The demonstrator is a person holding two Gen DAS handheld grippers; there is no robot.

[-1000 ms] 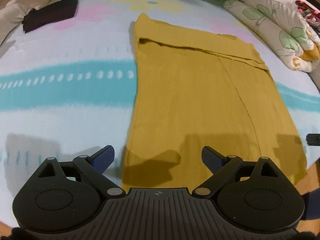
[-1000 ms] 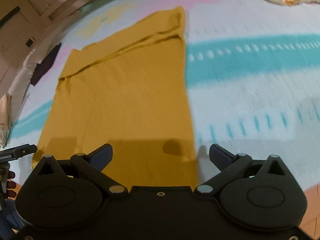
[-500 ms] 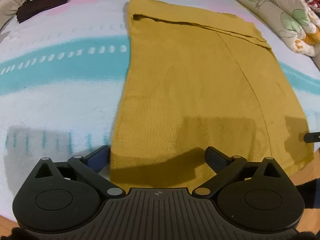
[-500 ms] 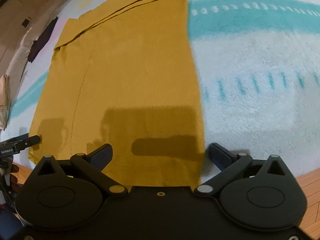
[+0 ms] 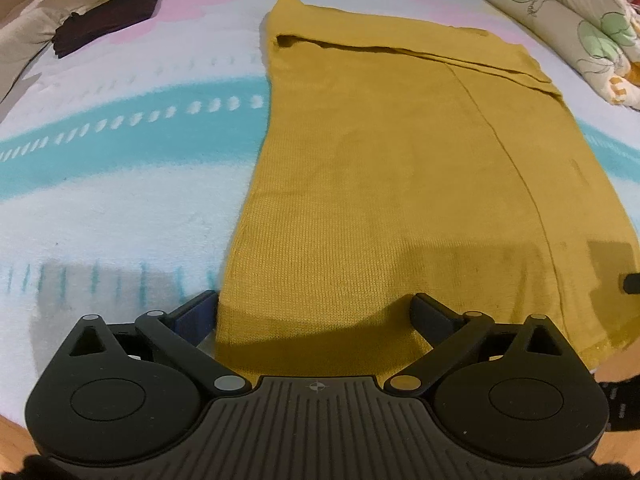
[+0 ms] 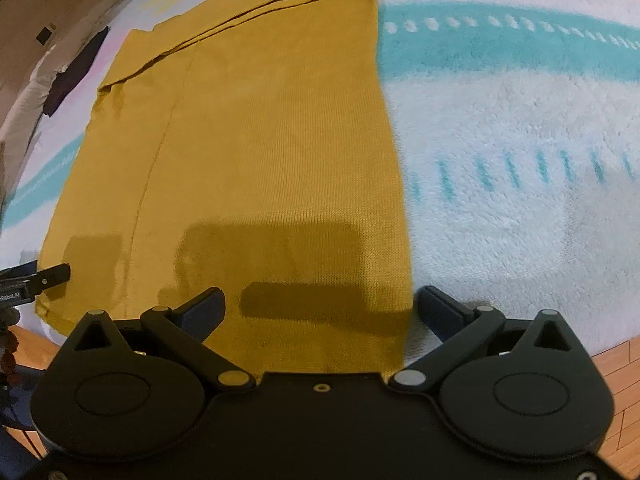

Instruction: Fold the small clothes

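Note:
A mustard-yellow knit garment (image 5: 400, 152) lies flat on the bed, folded lengthwise with a fold line across its far end; it also shows in the right wrist view (image 6: 256, 140). My left gripper (image 5: 316, 316) is open, its jaws straddling the garment's near left corner. My right gripper (image 6: 320, 308) is open, its jaws straddling the near right corner. The left gripper's tip (image 6: 44, 276) shows at the left edge of the right wrist view.
The bed has a fleece blanket (image 5: 120, 168) in white, teal and pink. A dark folded cloth (image 5: 108, 20) lies at the far left. A floral quilt (image 5: 580, 28) is bunched at the far right. Wooden floor (image 6: 620, 368) shows beyond the near bed edge.
Both grippers have come down and forward to the garment's near hem, so the cloth now lies between each pair of open jaws. The garment has not moved.

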